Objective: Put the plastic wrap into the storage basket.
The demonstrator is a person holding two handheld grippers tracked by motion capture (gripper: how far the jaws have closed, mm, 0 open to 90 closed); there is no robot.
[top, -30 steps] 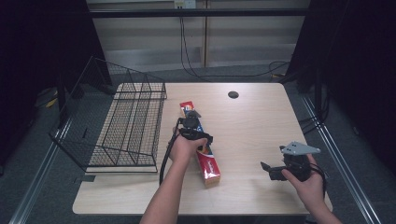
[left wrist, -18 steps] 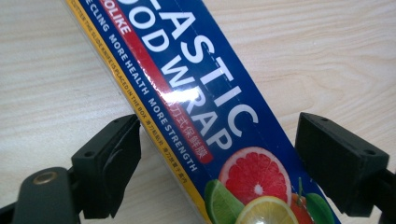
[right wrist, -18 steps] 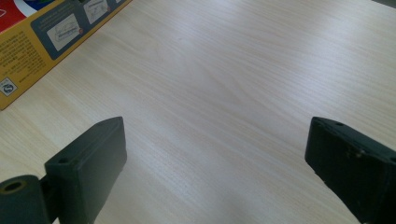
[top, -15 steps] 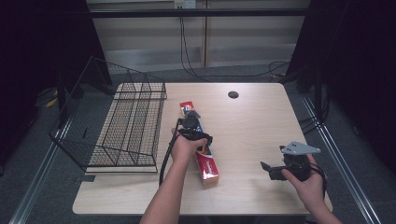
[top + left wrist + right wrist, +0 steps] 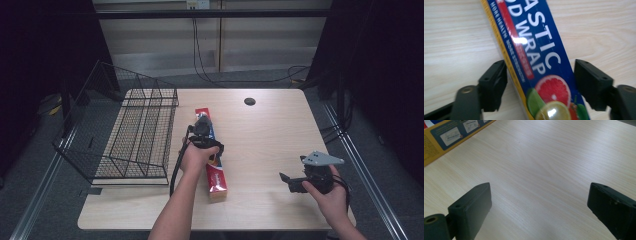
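A long box of plastic food wrap (image 5: 218,175), blue and red with a yellow edge, lies flat on the wooden table (image 5: 270,130). My left gripper (image 5: 202,127) points down over the box's far half. In the left gripper view its jaws have just been closing on the box (image 5: 541,50), and the left gripper (image 5: 540,75) now has a pad against each long side. My right gripper (image 5: 285,180) hovers near the table's front right, held in a hand. In the right gripper view the right gripper (image 5: 539,207) stands open over bare wood, with a corner of the box (image 5: 446,135) at the upper left.
A black wire basket (image 5: 140,135) stands on the table's left side, right beside the box. A dark round hole (image 5: 249,101) sits near the table's far edge. Bare wood stretches between the box and my right hand.
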